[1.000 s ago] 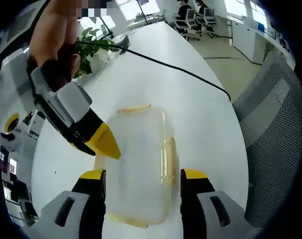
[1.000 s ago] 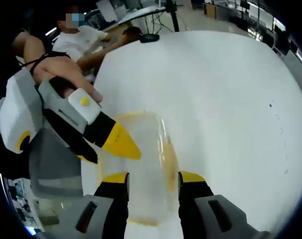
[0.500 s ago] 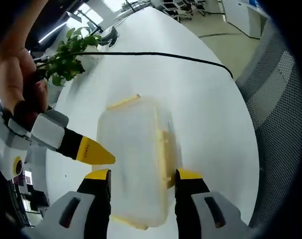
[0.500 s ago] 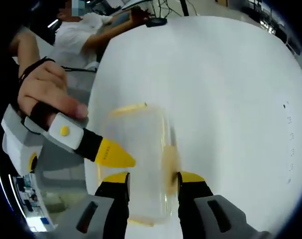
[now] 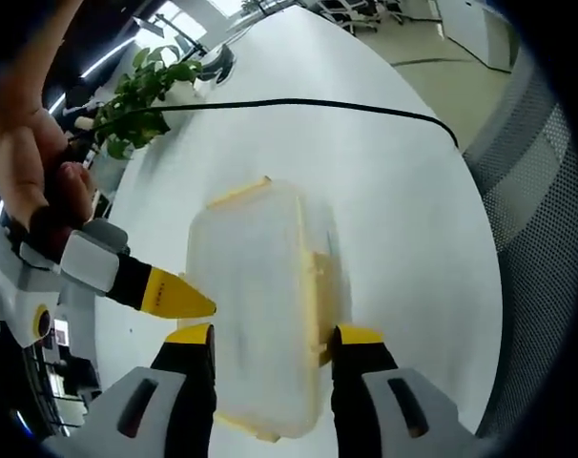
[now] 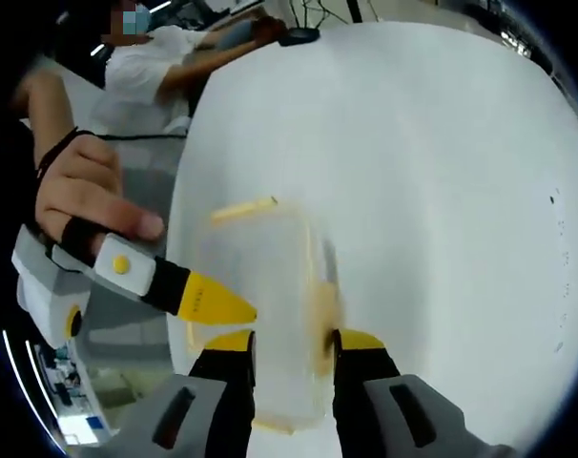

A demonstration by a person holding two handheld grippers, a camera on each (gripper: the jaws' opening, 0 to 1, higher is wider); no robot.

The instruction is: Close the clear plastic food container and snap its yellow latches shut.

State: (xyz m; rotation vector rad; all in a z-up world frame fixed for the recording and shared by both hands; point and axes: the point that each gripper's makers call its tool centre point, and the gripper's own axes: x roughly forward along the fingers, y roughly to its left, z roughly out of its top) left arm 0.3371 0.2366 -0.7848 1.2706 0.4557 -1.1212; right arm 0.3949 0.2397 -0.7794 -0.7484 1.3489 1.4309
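The clear plastic container (image 5: 251, 296) lies flat on the white table (image 5: 384, 191) with its lid on. Yellow latches show at its far end (image 5: 237, 194) and along its right side (image 5: 313, 291). My left gripper (image 5: 272, 337) hovers open over the container's near end, one jaw towards each long side. The right gripper's yellow tip (image 5: 180, 295) points at the container's left edge. In the right gripper view the container (image 6: 260, 296) lies just beyond my right gripper (image 6: 291, 342), which is open. The left gripper's yellow tip (image 6: 216, 303) sits at the container's left side.
A green plant (image 5: 141, 86) and a black cable (image 5: 346, 105) lie at the table's far side. A grey mesh chair (image 5: 547, 219) stands past the right edge. A person in a white shirt (image 6: 165, 67) sits beyond the table. Hands hold both grippers.
Both cameras shifted slightly. The other gripper's tip drew back from over the lid to the container's left edge in both views. My own jaws stand a little closer together.
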